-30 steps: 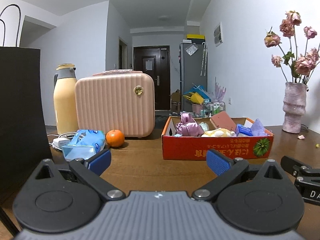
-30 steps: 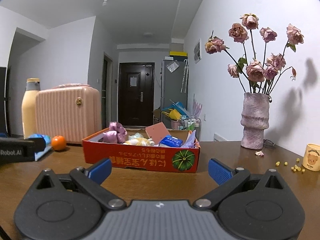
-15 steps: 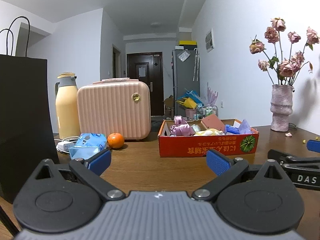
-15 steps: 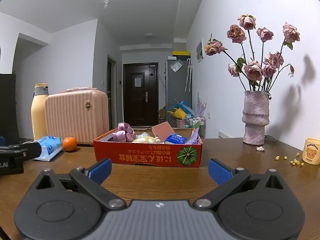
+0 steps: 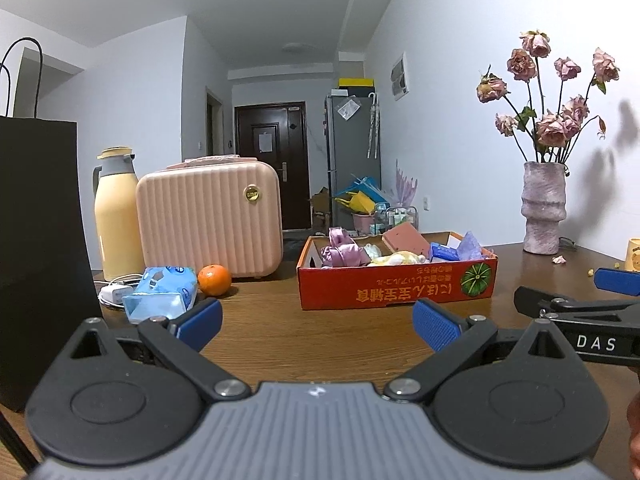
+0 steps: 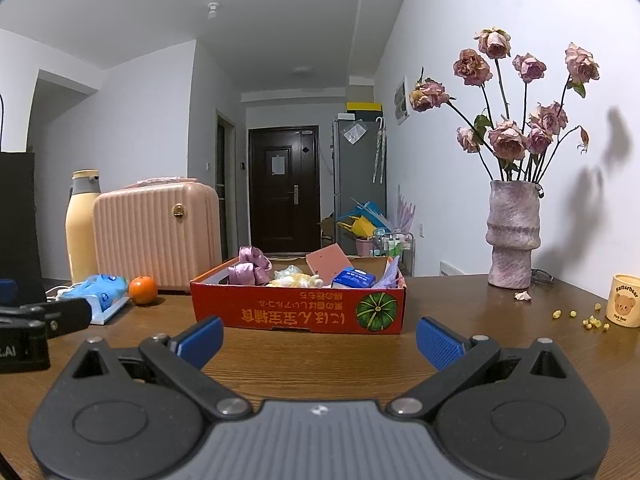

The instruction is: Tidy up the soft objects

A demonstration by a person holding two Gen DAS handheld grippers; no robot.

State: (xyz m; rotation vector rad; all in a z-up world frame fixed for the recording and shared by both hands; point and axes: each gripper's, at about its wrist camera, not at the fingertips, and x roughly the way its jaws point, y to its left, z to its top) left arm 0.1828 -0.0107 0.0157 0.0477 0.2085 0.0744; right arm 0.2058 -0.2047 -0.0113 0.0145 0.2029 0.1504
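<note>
The soft stuff sits in a red cardboard box (image 6: 298, 312) mid-table: a purple satin bow (image 6: 251, 267) at its left end, a yellowish plush thing (image 6: 294, 280), a pink sponge-like slab (image 6: 326, 261) leaning up, plus a small blue pack (image 6: 354, 278). Left of the box are an orange (image 6: 143, 290), a blue wipes pack (image 5: 162, 292) and a pink ribbed case (image 6: 158, 236). A vase of dried roses (image 6: 513, 236) stands off to the right. Both the left gripper (image 5: 316, 322) and right gripper (image 6: 318, 336) hover low over the wooden table (image 6: 320, 360), jaws spread wide, holding nothing.
</note>
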